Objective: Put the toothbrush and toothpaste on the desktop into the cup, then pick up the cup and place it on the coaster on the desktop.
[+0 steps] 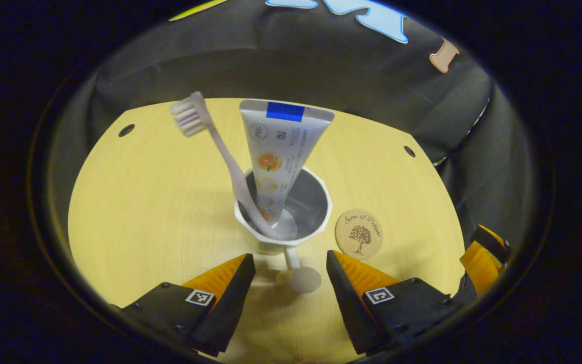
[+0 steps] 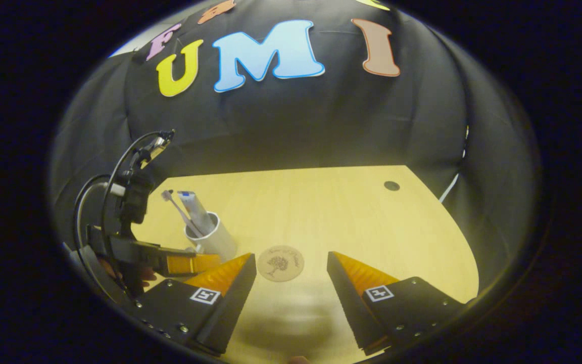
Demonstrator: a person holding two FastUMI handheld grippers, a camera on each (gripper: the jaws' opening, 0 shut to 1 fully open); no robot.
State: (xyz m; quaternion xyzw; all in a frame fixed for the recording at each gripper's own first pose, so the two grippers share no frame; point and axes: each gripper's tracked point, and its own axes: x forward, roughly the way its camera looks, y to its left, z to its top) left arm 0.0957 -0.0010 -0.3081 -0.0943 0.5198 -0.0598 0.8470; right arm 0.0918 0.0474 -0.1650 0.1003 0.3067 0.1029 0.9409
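White faceted cup (image 1: 283, 222) stands on pale wood desktop (image 1: 134, 212), beside round cork coaster (image 1: 358, 234), holding white toothpaste tube (image 1: 278, 151) and pink toothbrush (image 1: 215, 146). Left gripper (image 1: 291, 270) spread wide, empty, before cup; right gripper (image 2: 291, 270) likewise, before coaster.

A pale wood-grain tabletop (image 1: 144, 202) with a curved edge, seen too in the right gripper view (image 2: 346, 212). Small dark round holes (image 1: 126, 130) sit near its far corners. Black cloth wall (image 2: 281, 121) hangs behind it.
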